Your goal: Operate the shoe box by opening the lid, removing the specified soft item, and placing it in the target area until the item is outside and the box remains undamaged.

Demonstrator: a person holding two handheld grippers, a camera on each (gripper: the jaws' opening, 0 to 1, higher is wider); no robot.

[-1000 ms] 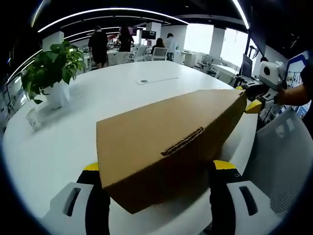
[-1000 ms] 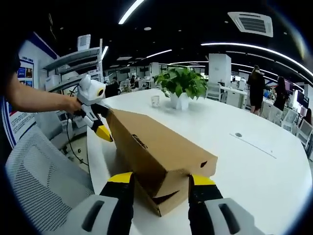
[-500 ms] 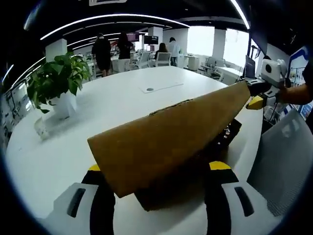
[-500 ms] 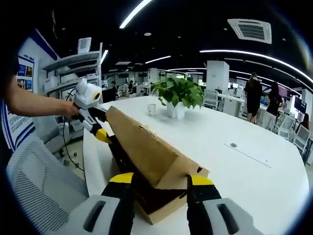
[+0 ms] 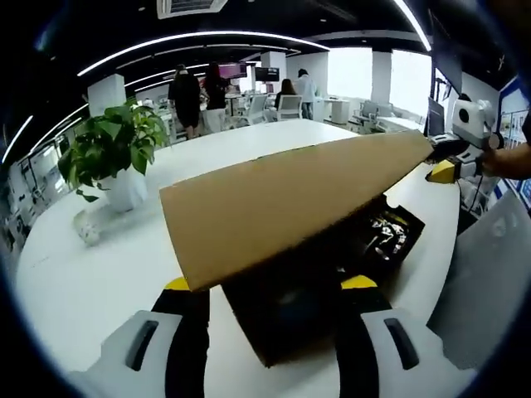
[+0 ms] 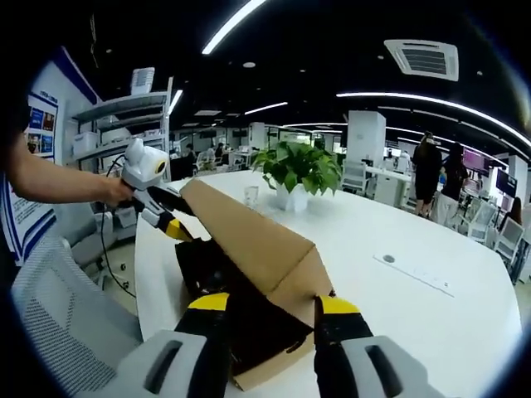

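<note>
Spreading white table (image 5: 99, 274), potted plant (image 5: 112, 162), open-plan office, both grippers' jaws clamped on raised lid (image 5: 282, 203).

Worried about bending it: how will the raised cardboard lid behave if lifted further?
The lid looks like a thin flat sheet, so probably light but flexible. It is held only at its ends, so it may sag or crease in the middle if twisted.

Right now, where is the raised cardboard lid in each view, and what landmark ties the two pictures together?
Left gripper view: cardboard lid slants across the centre, above the dark box interior.
Right gripper view: lid runs from left-centre down towards the bottom centre.
Shared landmark: potted plant on the white table.
</note>
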